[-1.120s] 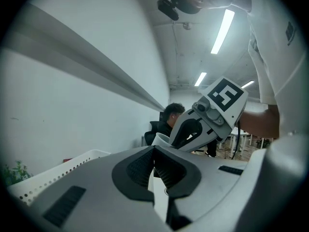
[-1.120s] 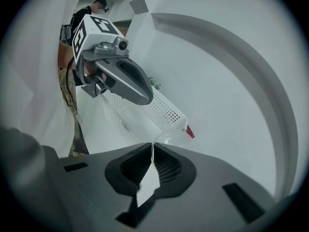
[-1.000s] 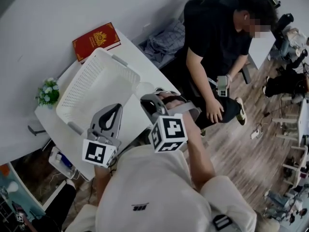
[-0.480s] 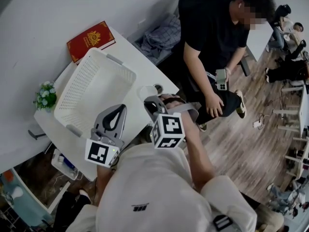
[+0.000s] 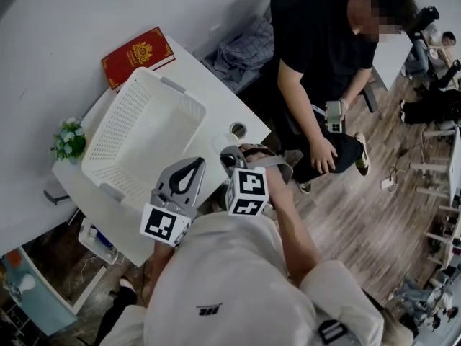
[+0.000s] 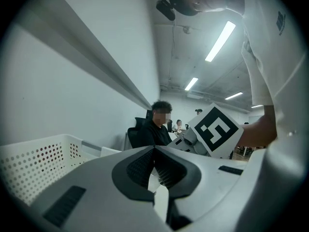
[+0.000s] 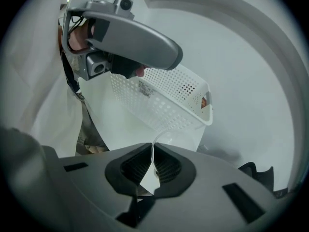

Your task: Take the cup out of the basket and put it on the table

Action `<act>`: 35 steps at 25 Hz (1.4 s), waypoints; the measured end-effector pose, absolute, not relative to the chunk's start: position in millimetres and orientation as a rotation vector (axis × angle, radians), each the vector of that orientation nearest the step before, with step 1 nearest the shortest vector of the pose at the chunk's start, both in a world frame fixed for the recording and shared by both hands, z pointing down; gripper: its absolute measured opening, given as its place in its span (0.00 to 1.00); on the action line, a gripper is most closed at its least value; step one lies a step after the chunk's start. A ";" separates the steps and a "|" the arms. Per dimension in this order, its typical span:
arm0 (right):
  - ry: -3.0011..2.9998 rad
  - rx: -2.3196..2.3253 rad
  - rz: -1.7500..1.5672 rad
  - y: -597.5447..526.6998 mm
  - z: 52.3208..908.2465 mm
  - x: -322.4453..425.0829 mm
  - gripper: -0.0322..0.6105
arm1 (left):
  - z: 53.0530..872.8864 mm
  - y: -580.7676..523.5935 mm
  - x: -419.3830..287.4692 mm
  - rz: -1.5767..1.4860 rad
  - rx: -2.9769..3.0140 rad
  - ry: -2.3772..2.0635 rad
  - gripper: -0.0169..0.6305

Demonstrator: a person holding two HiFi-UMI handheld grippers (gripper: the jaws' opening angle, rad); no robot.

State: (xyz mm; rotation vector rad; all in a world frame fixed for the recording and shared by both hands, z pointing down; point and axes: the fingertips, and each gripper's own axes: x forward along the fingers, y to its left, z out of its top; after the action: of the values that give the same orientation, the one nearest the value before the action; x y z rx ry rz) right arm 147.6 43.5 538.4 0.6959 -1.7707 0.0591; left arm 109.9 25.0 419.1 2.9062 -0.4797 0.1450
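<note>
Head view, left to right: basket [image 5: 119, 121] on table [image 5: 216, 96], looks empty. Left gripper [image 5: 193, 166] hangs over the basket's near corner; left gripper view shows its jaws pressed together with nothing between them. Just right of it, the clear cup [image 5: 222, 142] is outside the basket, close beside the basket's right corner on the table side. Right gripper [image 5: 229, 152] is on it: right gripper view has the jaws nearly closed, pinching the cup's thin rim wall. Can't tell if the cup's base touches the table. Step, I'd say: placing, cup already out. Next move: lower until the base sits flat, open the right jaws, lift clear without tipping it. It looks light.
</note>
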 end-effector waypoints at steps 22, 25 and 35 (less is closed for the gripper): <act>-1.726 0.640 0.164 54.0 638.6 156.7 0.09 | 450.1 29.9 109.7 0.258 2.853 -0.481 0.04; -1.722 0.623 0.162 54.6 644.7 156.1 0.09 | 450.4 29.8 108.7 0.263 2.852 -0.487 0.04; -1.693 0.560 0.157 55.9 659.6 155.5 0.09 | 451.2 28.6 109.5 0.269 2.847 -0.486 0.04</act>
State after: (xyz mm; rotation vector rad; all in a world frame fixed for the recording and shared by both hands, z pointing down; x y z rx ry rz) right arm 155.5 55.9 659.6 0.5596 -1.6931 0.1565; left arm 109.5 28.6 451.2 2.8472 -0.4859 0.2693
